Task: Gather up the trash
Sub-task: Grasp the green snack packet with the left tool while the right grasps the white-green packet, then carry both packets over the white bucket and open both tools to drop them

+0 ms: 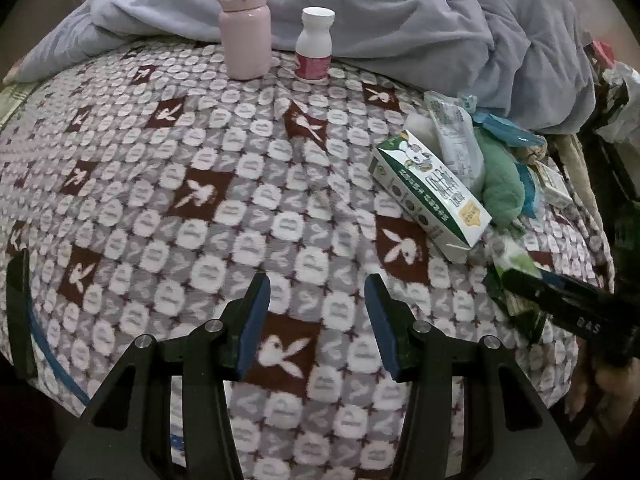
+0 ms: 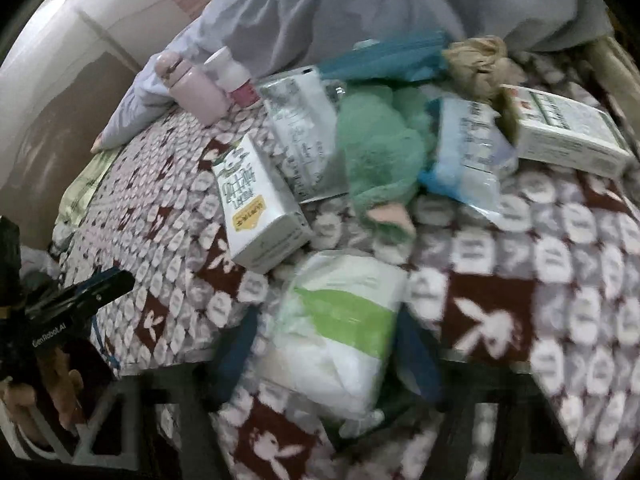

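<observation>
Left wrist view: the left tongs (image 1: 318, 312) hang open and empty over the patterned blanket (image 1: 168, 208) on the bed. A milk carton (image 1: 430, 192) lies to the right among wrappers beside a green plush toy (image 1: 502, 184); a pink flask (image 1: 244, 24) and a white bottle (image 1: 314, 46) stand upright near the rumpled grey duvet (image 1: 400, 12).

Right wrist view: blurred, the right tongs (image 2: 328, 344) sit on either side of a white-and-green tissue pack (image 2: 340, 328) lying on the blanket; whether the blue pads press it I cannot tell. A second carton (image 2: 568, 132) lies at the upper right.
</observation>
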`<state>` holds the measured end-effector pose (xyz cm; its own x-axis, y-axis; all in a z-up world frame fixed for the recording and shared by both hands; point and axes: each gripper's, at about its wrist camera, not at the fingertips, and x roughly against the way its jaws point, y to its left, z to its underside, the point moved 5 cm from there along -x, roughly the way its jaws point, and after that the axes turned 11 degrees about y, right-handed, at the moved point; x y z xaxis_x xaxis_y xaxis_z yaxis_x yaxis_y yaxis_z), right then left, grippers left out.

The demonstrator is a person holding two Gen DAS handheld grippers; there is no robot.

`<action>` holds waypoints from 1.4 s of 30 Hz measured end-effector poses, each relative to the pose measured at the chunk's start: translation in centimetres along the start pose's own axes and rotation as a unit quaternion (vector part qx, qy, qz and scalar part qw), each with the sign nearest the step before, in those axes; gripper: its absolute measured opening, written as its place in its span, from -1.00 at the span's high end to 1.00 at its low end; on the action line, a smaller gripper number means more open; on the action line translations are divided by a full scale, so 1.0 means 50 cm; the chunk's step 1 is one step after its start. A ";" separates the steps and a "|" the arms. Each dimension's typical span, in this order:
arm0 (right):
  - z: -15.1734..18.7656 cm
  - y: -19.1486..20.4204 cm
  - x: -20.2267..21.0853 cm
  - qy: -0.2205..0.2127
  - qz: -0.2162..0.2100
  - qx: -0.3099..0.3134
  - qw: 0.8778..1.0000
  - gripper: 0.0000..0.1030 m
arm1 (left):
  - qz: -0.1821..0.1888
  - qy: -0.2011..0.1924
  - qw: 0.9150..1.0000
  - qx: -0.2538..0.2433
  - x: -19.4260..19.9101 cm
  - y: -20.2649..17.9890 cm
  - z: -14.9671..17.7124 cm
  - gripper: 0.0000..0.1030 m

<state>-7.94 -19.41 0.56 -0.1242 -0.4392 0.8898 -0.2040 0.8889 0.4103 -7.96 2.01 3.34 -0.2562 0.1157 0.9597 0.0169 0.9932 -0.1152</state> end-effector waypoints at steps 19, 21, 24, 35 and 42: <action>0.073 -0.156 0.198 -0.113 0.041 -0.038 0.992 0.22 | 0.097 0.059 0.993 -0.017 -0.132 -0.333 0.025 0.08; 0.081 -0.166 0.207 -0.116 0.041 -0.040 0.992 0.22 | 0.085 0.053 0.995 -0.016 -0.144 -0.347 0.026 0.08; 0.096 -0.180 0.220 -0.120 0.040 -0.045 0.991 0.22 | 0.090 0.029 0.995 -0.037 -0.144 -0.360 0.022 0.60; 0.146 -0.218 0.308 -0.159 0.055 -0.056 0.984 0.22 | 0.133 -0.011 0.984 -0.117 -0.032 -0.464 0.005 0.90; 0.188 -0.273 0.367 -0.182 0.078 -0.078 0.977 0.22 | 0.146 -0.024 0.975 -0.165 0.011 -0.564 0.009 0.90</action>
<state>-16.57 -40.80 9.40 -0.4852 -0.2882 0.8256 -0.0082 0.9456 0.3252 -9.03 -25.94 7.02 -0.2382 0.4011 0.8845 0.4047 0.8689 -0.2850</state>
